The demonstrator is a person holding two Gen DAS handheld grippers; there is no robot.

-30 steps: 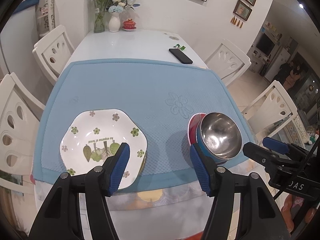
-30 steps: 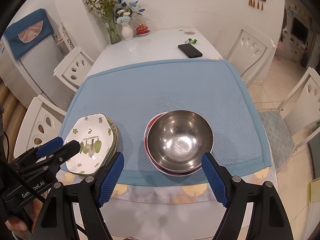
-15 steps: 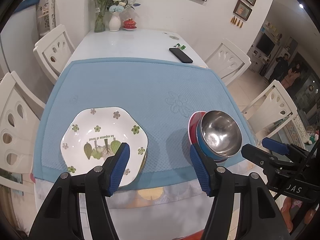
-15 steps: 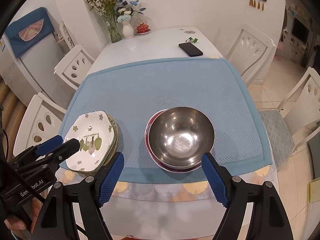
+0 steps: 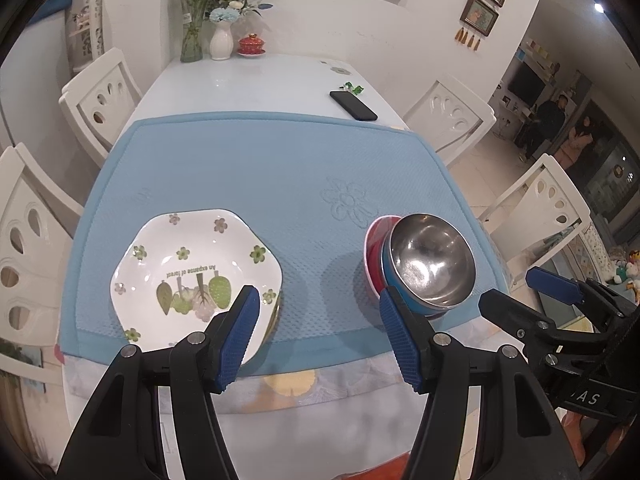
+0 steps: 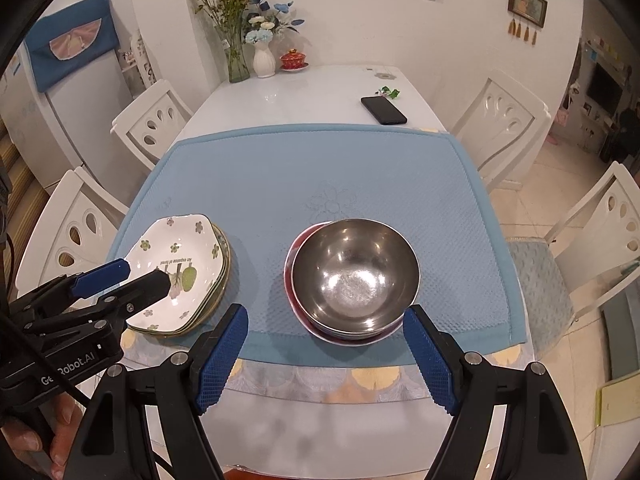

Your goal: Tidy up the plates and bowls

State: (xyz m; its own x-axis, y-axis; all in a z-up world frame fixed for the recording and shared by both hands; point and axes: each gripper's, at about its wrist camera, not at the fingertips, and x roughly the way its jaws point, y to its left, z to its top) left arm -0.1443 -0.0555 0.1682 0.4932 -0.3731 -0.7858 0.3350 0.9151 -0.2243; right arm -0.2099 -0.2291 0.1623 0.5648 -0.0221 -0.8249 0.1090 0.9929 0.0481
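A stack of white flowered plates [image 5: 192, 268] [image 6: 180, 268] sits at the near left of the blue mat [image 5: 272, 168]. A steel bowl [image 5: 430, 260] [image 6: 354, 272] is nested in a blue bowl and a red bowl [image 5: 374, 240] at the near right. My left gripper [image 5: 318, 336] is open and empty, held back over the table's near edge between the two stacks. My right gripper [image 6: 326, 354] is open and empty, just in front of the bowl stack. Each gripper shows from the side in the other view: the left [image 6: 120, 282], the right [image 5: 532, 292].
A black phone [image 5: 353, 105] lies beyond the mat. Vases with flowers [image 5: 221, 36] and a red lidded cup [image 5: 252, 45] stand at the table's far end. White chairs [image 5: 100, 96] surround the table. People stand in the far right room.
Both grippers have drawn back slightly toward the table's near edge, so the plates and bowls sit a little farther off. Nothing on the table has moved.
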